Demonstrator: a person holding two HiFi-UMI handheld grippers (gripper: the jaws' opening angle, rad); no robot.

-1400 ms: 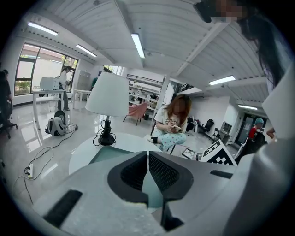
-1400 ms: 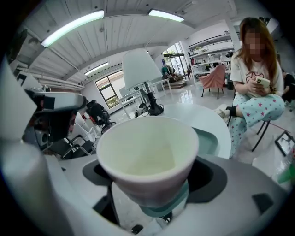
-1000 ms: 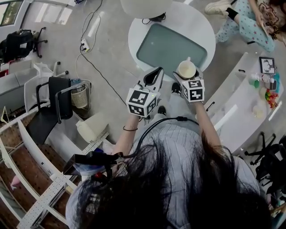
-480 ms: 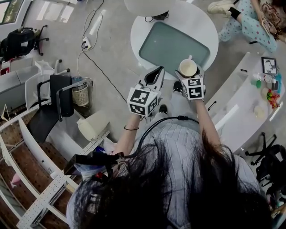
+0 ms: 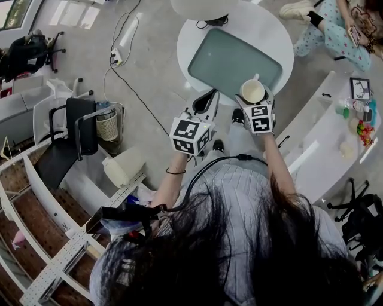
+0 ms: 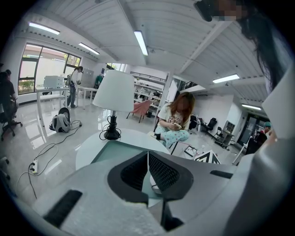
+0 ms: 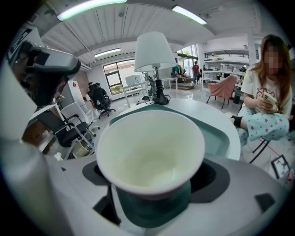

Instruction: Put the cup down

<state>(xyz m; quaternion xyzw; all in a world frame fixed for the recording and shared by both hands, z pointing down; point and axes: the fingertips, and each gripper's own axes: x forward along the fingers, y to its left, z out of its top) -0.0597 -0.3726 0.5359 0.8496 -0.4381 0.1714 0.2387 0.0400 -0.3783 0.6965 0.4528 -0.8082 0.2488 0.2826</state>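
White cup (image 7: 150,147) pinched upright btwn right gripper (image 7: 151,196) jaws, round table (image 7: 209,113) just beyond; left gripper (image 6: 148,159) jaws pressed together, empty.

cup (image 7: 150,152) base hidden, lamp (image 5: 200,7) shade cropped

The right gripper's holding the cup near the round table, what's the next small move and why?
Probably ease the right gripper forward and down toward the green panel of the table. Its fingers are shut on the cup, which is upright, looks empty, and appears to hang by the table's near edge, not yet set down.
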